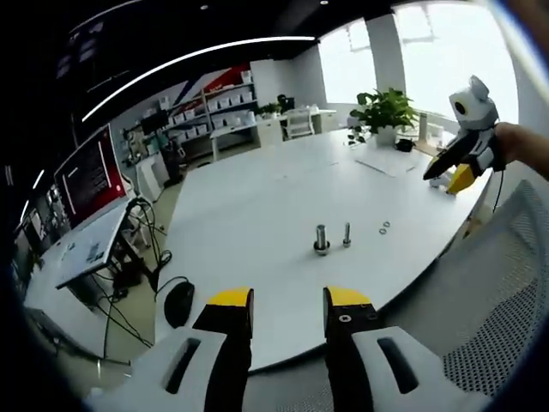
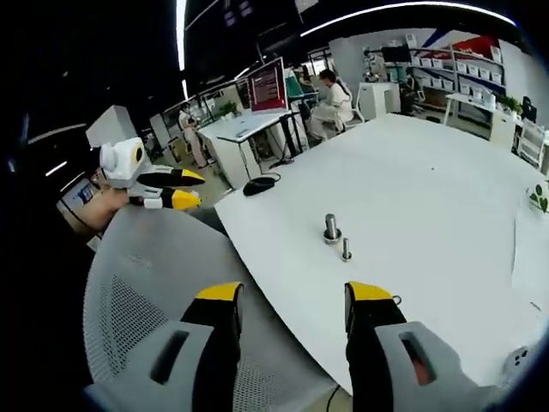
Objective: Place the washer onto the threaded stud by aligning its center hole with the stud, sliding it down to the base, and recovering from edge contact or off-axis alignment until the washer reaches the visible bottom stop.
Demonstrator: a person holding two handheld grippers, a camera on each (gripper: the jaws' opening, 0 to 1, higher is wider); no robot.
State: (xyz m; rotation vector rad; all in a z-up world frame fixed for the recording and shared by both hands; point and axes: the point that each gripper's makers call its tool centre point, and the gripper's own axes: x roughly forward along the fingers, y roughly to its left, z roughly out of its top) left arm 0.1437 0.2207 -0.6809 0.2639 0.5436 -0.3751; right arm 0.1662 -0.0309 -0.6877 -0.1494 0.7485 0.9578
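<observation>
Both grippers are hanging over the near edge of a big, smooth white table (image 1: 257, 206), with nothing between their jaws. The left gripper (image 1: 288, 300) is showing black jaws with yellow tips standing apart at a middling gap; the right gripper (image 2: 293, 296) is holding its jaws somewhat wider, also empty. Each one is also appearing in the other's view, off to the side, gripped in a hand (image 1: 515, 142).

Out on the table two shiny metal pieces are standing upright, just beside each other but apart: a stout stud (image 1: 322, 239) with a wider round base, and a thinner bolt (image 1: 346, 234). In the right gripper view the stud (image 2: 331, 229) is sitting farther off than the bolt (image 2: 346, 250). Two small metal rings, the washers (image 1: 384, 228), are lying flat on the table, near the bolt and well clear of the stud.

A grey mesh chair back (image 2: 146, 275) is curving below the table edge. A leafy potted plant (image 1: 383, 112) is sitting at the far end.
</observation>
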